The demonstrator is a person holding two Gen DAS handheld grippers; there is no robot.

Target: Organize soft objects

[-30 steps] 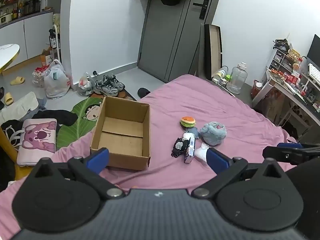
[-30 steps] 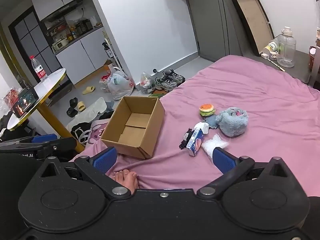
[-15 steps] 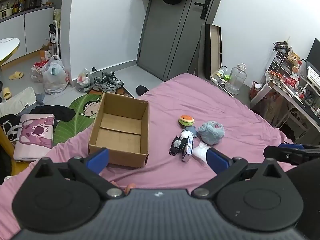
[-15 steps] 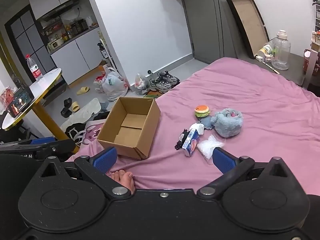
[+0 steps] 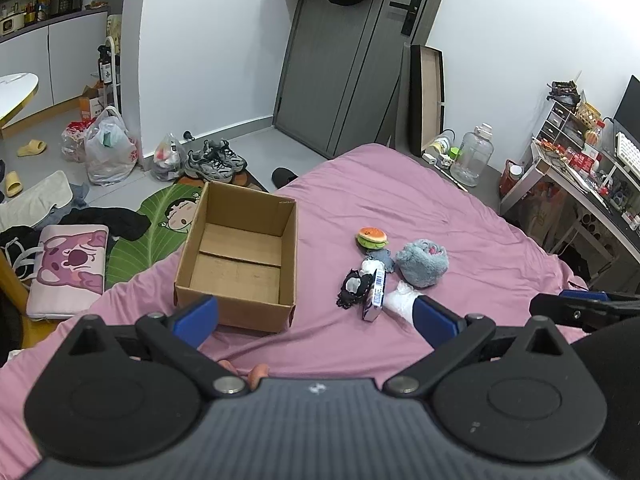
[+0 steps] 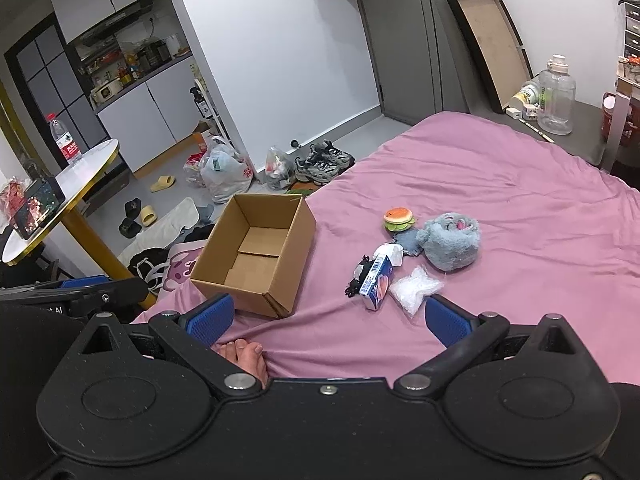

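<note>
so both views have lifted slightly; my left gripper (image 5: pixel 316 316) and right gripper (image 6: pixel 328 316) stay spread, empty; cardboard box (image 5: pixel 240 256) at 11 o'clock, nothing packed yet.

Over the last second both views have shifted while nothing on the bed has moved. In the left wrist view the cardboard box (image 5: pixel 240 256) and the cluster around the grey plush (image 5: pixel 422 262) now sit slightly further left and lower. In the right wrist view the box (image 6: pixel 256 254) has slid left and more of the round table (image 6: pixel 60 188) shows, so both grippers have drifted a little
</note>
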